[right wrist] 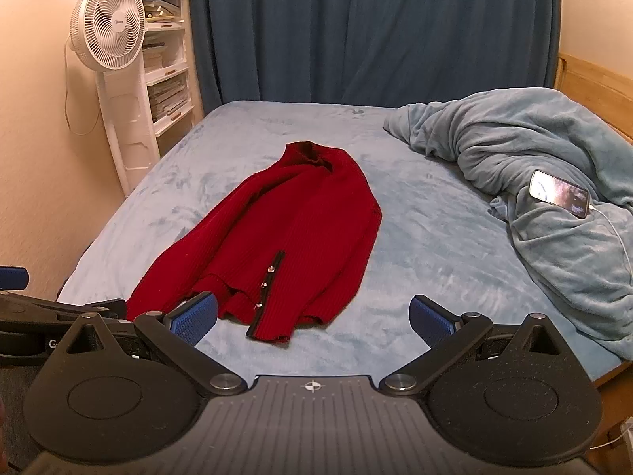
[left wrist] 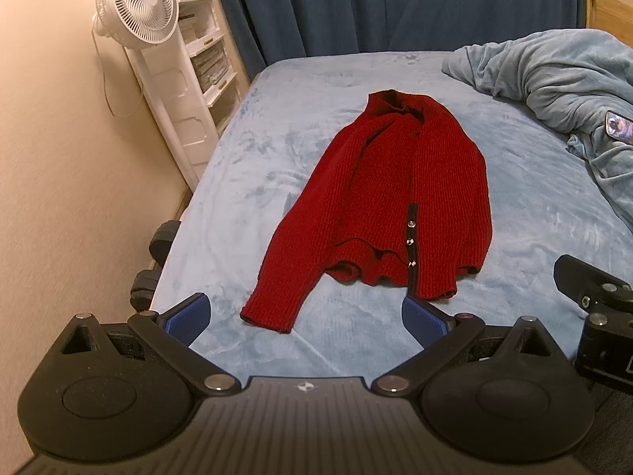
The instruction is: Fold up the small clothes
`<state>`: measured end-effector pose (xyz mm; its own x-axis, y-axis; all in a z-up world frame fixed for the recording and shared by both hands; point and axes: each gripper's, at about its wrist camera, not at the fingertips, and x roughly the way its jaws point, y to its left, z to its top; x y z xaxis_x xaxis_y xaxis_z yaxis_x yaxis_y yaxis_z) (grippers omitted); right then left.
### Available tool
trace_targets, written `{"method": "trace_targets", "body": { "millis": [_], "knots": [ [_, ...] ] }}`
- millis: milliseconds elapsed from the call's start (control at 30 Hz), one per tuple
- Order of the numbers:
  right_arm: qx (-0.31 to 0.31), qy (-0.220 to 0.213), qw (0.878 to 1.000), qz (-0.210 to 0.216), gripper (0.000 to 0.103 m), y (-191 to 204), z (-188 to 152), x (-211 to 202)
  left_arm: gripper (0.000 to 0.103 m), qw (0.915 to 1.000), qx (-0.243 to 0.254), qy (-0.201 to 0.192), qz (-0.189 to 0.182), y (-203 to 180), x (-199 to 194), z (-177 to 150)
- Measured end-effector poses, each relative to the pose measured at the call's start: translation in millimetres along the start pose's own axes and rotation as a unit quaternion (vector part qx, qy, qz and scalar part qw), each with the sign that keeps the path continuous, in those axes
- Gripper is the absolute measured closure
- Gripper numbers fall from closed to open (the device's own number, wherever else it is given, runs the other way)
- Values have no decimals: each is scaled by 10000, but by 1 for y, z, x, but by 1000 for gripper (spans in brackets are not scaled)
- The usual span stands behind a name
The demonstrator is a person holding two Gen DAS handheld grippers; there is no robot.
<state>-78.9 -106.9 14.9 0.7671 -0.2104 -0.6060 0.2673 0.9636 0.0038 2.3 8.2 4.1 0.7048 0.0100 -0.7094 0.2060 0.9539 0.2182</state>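
I see the red cardigan [left wrist: 395, 206] lying flat in the middle of the bed [left wrist: 245, 182], collar toward the curtain [left wrist: 395, 4], one sleeve angled out on the fan [left wrist: 136, 0] side and the snap buttons showing at the near hem. My left gripper [left wrist: 306, 318] and right gripper [right wrist: 314, 318] both hover at the near edge with fingers spread wide and holding nothing. A rumpled blanket [right wrist: 534, 150] carrying a phone [right wrist: 560, 194] lies to the right.
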Motion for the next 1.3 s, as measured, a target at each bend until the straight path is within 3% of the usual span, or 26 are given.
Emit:
{"method": "trace_targets", "body": {
  "millis": [1300],
  "knots": [
    [-59, -82, 9999, 30, 1, 4, 2, -7, 0, 10000, 30, 4, 21, -3, -7, 1]
  ]
}}
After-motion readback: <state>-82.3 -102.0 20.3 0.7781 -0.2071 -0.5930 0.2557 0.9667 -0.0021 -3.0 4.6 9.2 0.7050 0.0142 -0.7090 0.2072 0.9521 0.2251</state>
